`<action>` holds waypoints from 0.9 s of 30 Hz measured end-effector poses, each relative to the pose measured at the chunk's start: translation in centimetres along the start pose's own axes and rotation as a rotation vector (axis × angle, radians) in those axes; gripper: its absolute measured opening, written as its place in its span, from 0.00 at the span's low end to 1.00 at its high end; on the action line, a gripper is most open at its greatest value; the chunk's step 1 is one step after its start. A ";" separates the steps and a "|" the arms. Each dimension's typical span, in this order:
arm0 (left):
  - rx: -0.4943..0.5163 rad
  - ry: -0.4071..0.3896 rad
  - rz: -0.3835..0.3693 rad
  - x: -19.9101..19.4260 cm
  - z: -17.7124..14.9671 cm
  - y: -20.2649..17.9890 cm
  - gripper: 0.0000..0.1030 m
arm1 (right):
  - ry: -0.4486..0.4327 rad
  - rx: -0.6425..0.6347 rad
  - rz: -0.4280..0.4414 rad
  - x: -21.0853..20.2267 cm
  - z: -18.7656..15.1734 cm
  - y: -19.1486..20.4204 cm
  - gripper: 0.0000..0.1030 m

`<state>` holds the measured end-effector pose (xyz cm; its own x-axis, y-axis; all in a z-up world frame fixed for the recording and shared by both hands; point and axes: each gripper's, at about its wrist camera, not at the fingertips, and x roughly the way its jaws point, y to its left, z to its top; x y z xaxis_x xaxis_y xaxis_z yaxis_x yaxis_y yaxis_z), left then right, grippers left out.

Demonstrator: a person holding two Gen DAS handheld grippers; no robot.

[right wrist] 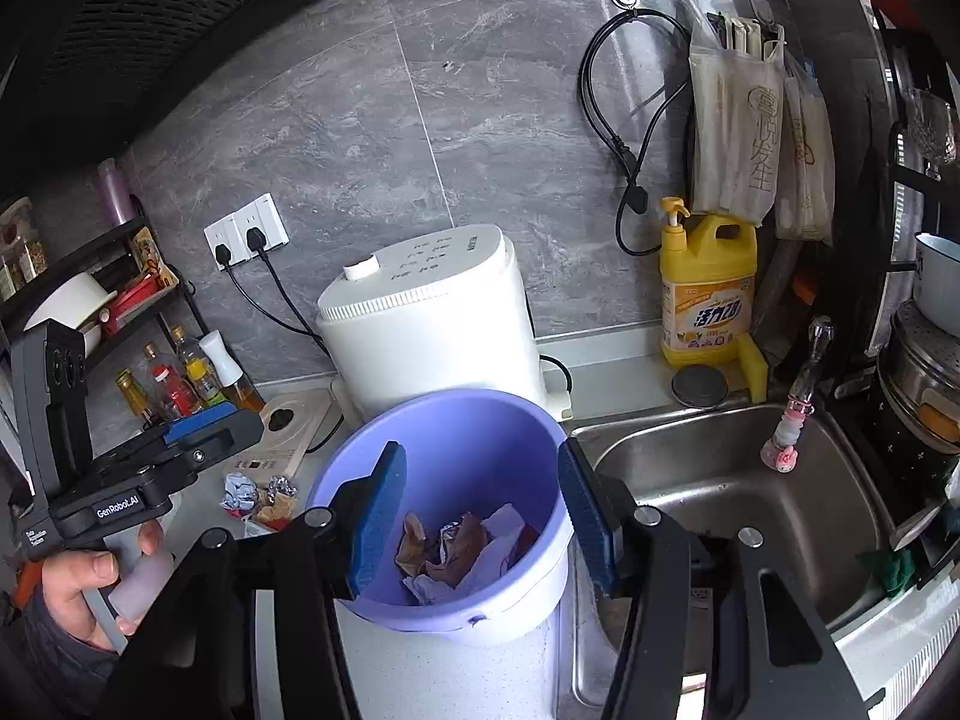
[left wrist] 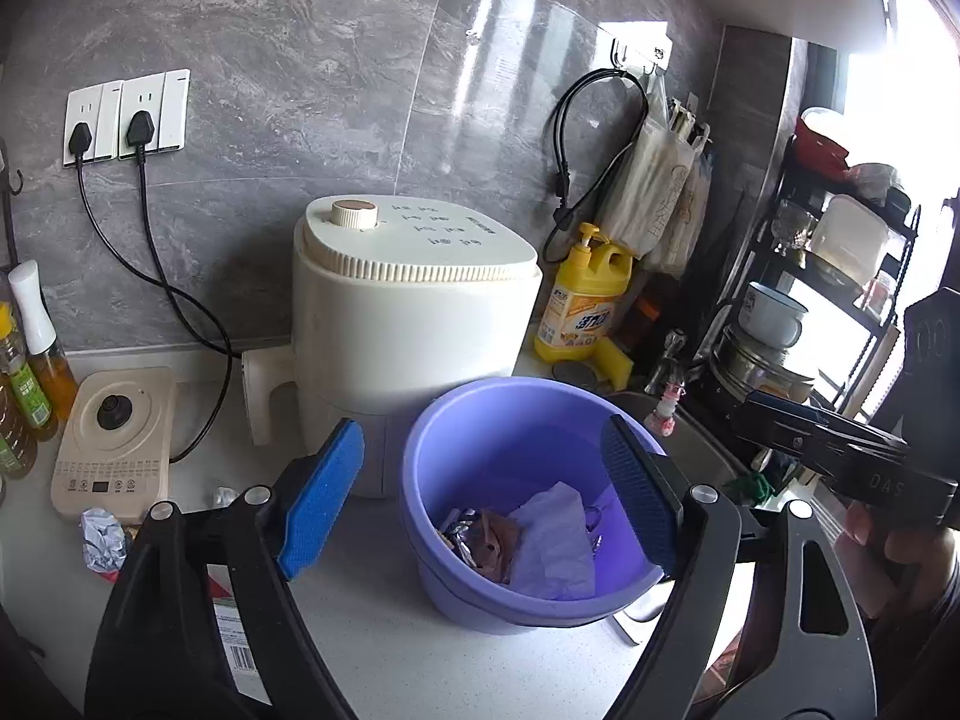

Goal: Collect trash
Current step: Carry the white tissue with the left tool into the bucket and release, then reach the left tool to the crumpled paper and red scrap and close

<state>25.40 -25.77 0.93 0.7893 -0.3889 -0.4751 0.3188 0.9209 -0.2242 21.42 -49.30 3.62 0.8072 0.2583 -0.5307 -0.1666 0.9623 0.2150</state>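
Observation:
A purple bucket (left wrist: 480, 450) stands on the white counter and holds crumpled wrappers and tissue (left wrist: 528, 540); it also shows in the right wrist view (right wrist: 480, 438), with its trash (right wrist: 462, 546). My left gripper (left wrist: 486, 498) is open and empty, its blue pads on either side of the bucket's mouth. My right gripper (right wrist: 480, 516) is open and empty, above the bucket. More crumpled trash (left wrist: 102, 534) lies on the counter to the left, also seen in the right wrist view (right wrist: 258, 498).
A white cooker (left wrist: 414, 312) stands behind the bucket. A beige kettle base (left wrist: 114, 438) and oil bottles (left wrist: 24, 372) are at left. Yellow detergent (right wrist: 708, 294) stands by the steel sink (right wrist: 720, 516). Racks with dishes stand at both sides.

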 end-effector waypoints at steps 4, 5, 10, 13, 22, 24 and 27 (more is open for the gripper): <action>-0.038 -0.013 0.068 -1.5 -0.8 2.6 0.91 | 0.027 -0.031 0.033 1.7 0.2 2.0 0.65; -0.045 -0.011 0.091 -1.9 -1.0 3.2 0.92 | 0.027 -0.038 0.037 2.0 0.3 2.6 0.71; -0.092 0.001 0.190 -3.5 -1.9 6.6 0.94 | 0.056 -0.060 0.091 4.1 0.0 5.3 0.79; -0.132 -0.017 0.228 -4.9 -2.4 8.5 0.94 | 0.088 -0.094 0.118 5.5 -0.3 7.2 0.81; -0.198 -0.018 0.316 -8.4 -4.5 13.3 0.94 | 0.137 -0.174 0.202 7.8 -1.5 13.0 0.88; -0.212 -0.014 0.335 -9.0 -5.1 14.3 0.94 | 0.150 -0.196 0.222 8.3 -1.8 14.4 0.88; -0.232 -0.012 0.351 -9.9 -5.9 15.6 0.94 | 0.163 -0.220 0.246 9.1 -2.1 16.4 0.88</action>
<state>19.51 -7.70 -2.87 0.8353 -0.0511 -0.5474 -0.0960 0.9668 -0.2367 24.87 -31.02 0.56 0.6296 0.4777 -0.6127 -0.4767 0.8603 0.1808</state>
